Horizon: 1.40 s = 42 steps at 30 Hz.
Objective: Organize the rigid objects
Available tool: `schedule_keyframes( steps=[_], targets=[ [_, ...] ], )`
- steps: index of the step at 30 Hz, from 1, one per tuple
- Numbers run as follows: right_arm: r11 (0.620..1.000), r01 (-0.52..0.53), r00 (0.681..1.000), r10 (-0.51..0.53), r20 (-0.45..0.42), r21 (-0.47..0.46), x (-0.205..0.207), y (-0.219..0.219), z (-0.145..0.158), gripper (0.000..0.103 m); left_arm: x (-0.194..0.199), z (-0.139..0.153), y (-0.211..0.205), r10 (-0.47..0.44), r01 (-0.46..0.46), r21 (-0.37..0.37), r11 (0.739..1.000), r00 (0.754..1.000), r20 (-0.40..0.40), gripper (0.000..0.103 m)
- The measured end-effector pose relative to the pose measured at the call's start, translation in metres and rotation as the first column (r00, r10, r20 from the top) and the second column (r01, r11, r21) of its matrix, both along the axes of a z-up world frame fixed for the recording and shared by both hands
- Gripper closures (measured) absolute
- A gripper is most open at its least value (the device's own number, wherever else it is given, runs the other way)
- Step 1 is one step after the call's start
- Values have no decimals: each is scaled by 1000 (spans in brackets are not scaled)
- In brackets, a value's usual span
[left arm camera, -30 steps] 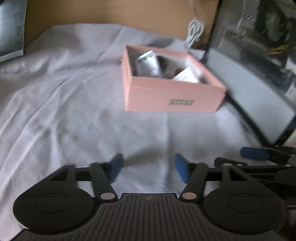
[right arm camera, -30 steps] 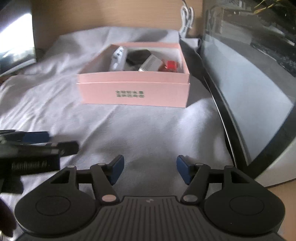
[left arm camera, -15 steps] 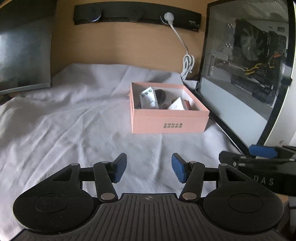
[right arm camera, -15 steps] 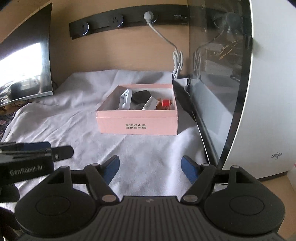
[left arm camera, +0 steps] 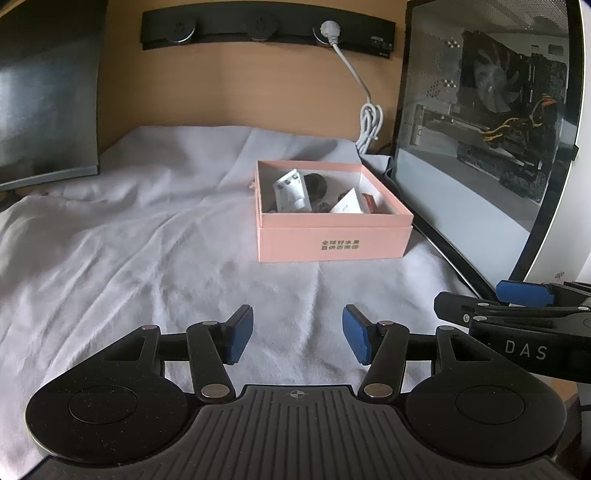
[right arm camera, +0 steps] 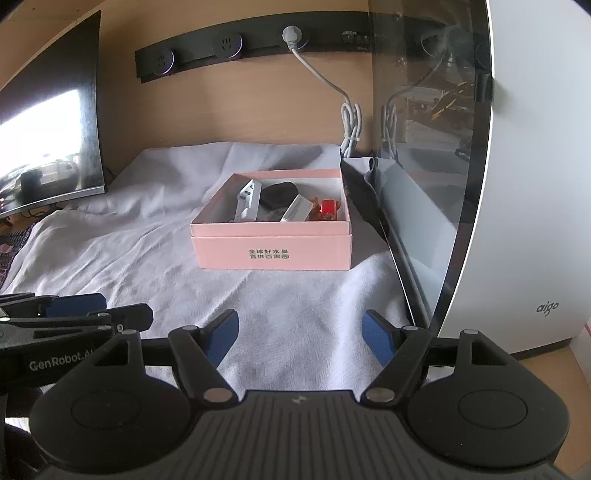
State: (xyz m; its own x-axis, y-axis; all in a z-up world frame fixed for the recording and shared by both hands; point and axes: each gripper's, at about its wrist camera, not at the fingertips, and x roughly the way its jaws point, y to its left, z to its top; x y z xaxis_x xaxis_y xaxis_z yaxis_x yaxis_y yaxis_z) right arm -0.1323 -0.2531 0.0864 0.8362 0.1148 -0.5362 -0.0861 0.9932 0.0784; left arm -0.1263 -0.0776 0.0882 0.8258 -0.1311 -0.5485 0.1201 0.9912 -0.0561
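A: State the change from one second ago.

B: Both views then sat low and close to the box (left arm camera: pixel 334 225), which filled the upper frame with the wall cut off. Both views now sit higher and farther back. The socket strip (left arm camera: pixel 266 31), the cable (left arm camera: pixel 369 123) and the full glass side of the PC case (left arm camera: pixel 480 122) are in frame. The right gripper (right arm camera: pixel 300 334) stands with its pads wider apart than a second ago. The left gripper (left arm camera: pixel 297 338) shows the same gap as before.

A: Tool state?

B: Left gripper: jaws parted, nothing between the blue pads, only cloth (left arm camera: pixel 129 258) beyond them. Right gripper: jaws parted wider, likewise empty. Each gripper appears at the edge of the other's view, side by side above the near part of the cloth.

A: Location of the box?

B: On the grey cloth, ahead of both grippers and well apart from them, just beside the PC case. A monitor (right arm camera: pixel 48 147) stands at the far left.

A: Appearance?

B: Pink, rectangular, lid off, white inside, dark printed characters on the near wall. Contents: a white device (right arm camera: pixel 248 201) leaning on the left wall, a black rounded item (right arm camera: pixel 279 194), a small white block (right arm camera: pixel 297 208), a red item (right arm camera: pixel 328 208) at the right. Further small items are too unclear to tell.
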Motion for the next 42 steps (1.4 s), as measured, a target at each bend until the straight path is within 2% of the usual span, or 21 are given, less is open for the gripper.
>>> schedule_keyframes(
  steps=[42],
  targets=[
    [999, -33, 999, 33, -18, 7, 12, 4, -6, 29, 5, -3, 7, 37, -37, 5, 999, 999, -19, 44]
  ],
)
